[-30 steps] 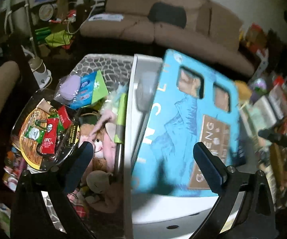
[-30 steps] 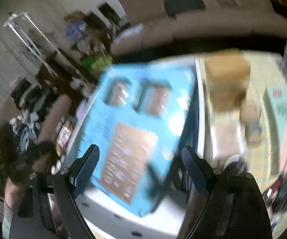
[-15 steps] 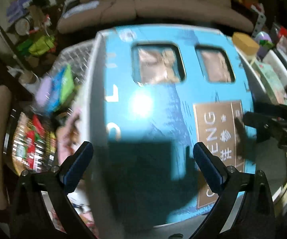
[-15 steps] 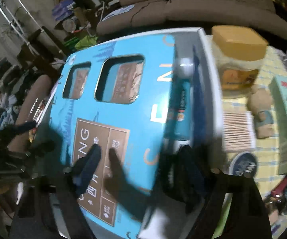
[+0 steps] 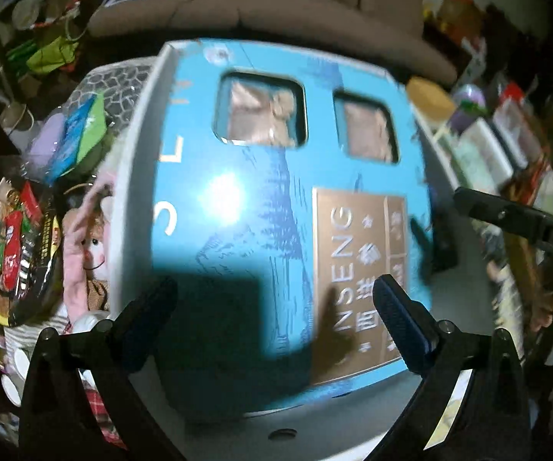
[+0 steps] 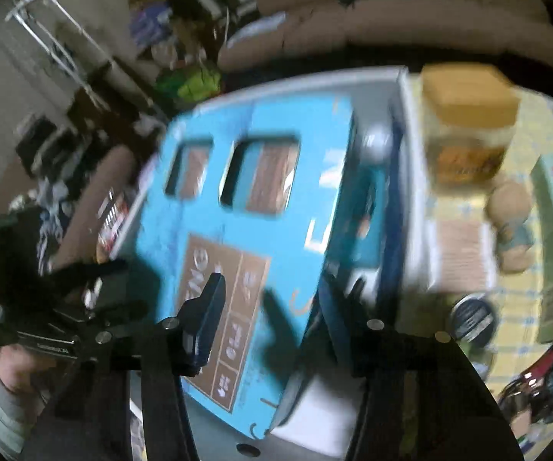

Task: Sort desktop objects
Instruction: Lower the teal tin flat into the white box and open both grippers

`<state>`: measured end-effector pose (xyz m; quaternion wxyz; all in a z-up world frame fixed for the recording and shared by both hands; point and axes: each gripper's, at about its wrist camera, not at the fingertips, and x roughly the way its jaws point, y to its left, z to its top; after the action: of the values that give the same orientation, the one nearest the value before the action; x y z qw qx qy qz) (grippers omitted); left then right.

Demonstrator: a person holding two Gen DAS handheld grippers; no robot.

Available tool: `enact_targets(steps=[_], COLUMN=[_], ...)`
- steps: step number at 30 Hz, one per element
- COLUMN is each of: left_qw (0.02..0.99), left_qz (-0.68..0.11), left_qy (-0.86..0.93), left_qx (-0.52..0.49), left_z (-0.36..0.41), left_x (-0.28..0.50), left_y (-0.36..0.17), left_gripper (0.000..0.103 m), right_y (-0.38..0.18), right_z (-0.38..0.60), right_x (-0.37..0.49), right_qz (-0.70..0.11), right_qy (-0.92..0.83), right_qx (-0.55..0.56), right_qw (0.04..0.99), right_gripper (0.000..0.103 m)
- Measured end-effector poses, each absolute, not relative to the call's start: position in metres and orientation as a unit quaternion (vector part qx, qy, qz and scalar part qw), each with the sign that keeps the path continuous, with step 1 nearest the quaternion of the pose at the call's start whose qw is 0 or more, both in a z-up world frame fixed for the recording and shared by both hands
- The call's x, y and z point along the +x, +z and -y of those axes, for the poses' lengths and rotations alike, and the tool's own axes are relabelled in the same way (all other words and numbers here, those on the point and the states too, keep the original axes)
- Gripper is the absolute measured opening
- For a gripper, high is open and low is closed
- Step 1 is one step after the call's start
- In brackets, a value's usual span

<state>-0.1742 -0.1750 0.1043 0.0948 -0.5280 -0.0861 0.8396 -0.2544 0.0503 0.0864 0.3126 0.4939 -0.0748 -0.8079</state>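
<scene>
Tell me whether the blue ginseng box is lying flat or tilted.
Tilted. In the right wrist view the blue ginseng box leans across the white bin, with its near corner raised.

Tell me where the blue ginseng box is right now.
The blue ginseng box fills the left wrist view's centre, lying in the white bin, right of the pink plush doll.

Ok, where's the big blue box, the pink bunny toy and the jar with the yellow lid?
blue box [image 5: 261, 207], left wrist view, middle of its blue front.
pink bunny toy [image 5: 84, 253], left wrist view, on its face.
jar with the yellow lid [image 6: 468, 92], right wrist view, on the lid.
</scene>
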Motion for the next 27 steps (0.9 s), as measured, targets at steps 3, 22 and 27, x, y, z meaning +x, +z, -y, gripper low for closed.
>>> enact_targets(steps=[3, 22, 27], left_qw=[0.103, 0.079, 0.063], left_qz=[0.109, 0.146, 0.119], left_qy=[0.847, 0.888, 0.885], left_qx=[-0.511, -0.429, -0.445], left_z=[0.175, 0.155, 0.145], left_x=[-0.167, -0.079, -0.067], left_y=[0.117, 0.131, 0.129], left_gripper=[0.102, 0.103, 0.103], right_y=[0.104, 0.108, 0.104], right_z=[-0.063, -0.114, -0.111], right_x=[-0.248, -0.182, -0.161], right_qz=[0.073, 0.089, 0.076], right_qy=[-0.821, -0.822, -0.818], right_qx=[0.470, 0.454, 0.455], right_qw=[0.315, 0.333, 0.344], right_gripper=[0.053, 0.058, 0.063])
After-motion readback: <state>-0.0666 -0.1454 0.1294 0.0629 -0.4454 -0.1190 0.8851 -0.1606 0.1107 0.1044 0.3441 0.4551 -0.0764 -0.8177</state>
